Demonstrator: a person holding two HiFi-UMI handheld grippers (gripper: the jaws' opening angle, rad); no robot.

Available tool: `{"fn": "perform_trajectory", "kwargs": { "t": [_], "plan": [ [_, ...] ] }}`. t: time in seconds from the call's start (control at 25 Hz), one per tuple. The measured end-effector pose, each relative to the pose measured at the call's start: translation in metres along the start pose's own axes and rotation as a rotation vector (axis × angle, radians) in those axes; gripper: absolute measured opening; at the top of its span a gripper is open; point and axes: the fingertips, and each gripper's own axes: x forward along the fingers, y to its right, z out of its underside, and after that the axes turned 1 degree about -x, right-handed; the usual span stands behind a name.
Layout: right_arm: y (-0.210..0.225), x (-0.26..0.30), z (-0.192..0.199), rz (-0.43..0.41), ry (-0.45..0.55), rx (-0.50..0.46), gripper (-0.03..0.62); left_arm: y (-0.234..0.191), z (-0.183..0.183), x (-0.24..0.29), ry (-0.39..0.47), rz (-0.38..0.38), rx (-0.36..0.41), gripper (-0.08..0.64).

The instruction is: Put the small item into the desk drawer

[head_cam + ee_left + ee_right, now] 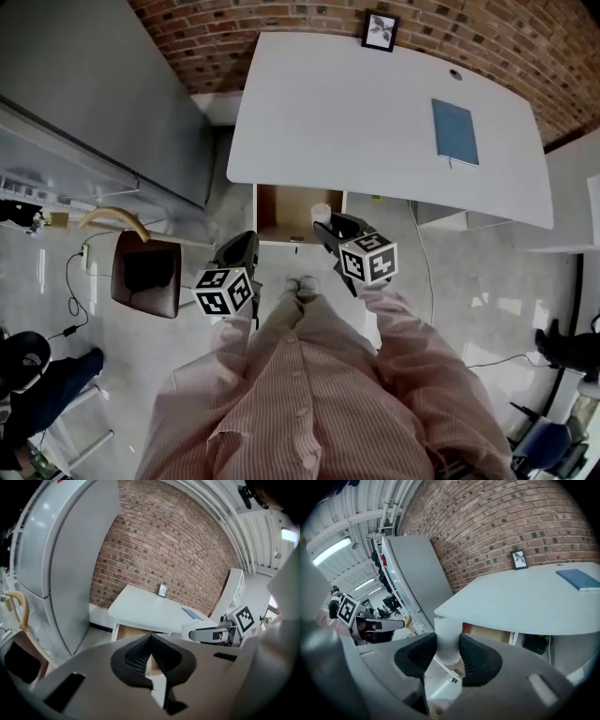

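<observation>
The white desk [375,122] has its wooden drawer [281,212] pulled open below the front edge. My right gripper [325,227] is shut on a small white cylindrical item [322,214], held at the drawer's right front corner. In the right gripper view the item [447,639] stands pinched between the dark pads [480,660], with the drawer [487,633] behind it. My left gripper [246,247] hangs just left of the drawer front. Its jaws [150,641] are shut with nothing between them, and the drawer [129,632] lies beyond.
A blue book [455,131] and a small picture frame [380,30] rest on the desk. A grey cabinet [103,94] stands to the left, with a brown bin [147,274] on the floor beside it. A white side unit [572,187] is at the right. A brick wall runs behind.
</observation>
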Motion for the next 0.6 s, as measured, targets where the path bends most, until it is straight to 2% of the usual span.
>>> {"fn": "perform_trajectory", "kwargs": {
  "t": [0.32, 0.44, 0.6],
  "plan": [
    [0.024, 0.058, 0.032, 0.013, -0.142, -0.038, 0.158, -0.035, 0.022, 0.037, -0.084, -0.034, -0.063, -0.002],
    [0.039, 0.081, 0.054, 0.036, -0.204, -0.058, 0.158, -0.046, 0.036, 0.057, -0.112, -0.034, -0.086, -0.002],
    [0.064, 0.113, 0.069, 0.083, -0.239, -0.094, 0.158, -0.059, 0.049, 0.086, -0.132, -0.034, -0.104, -0.002]
  ]
}}
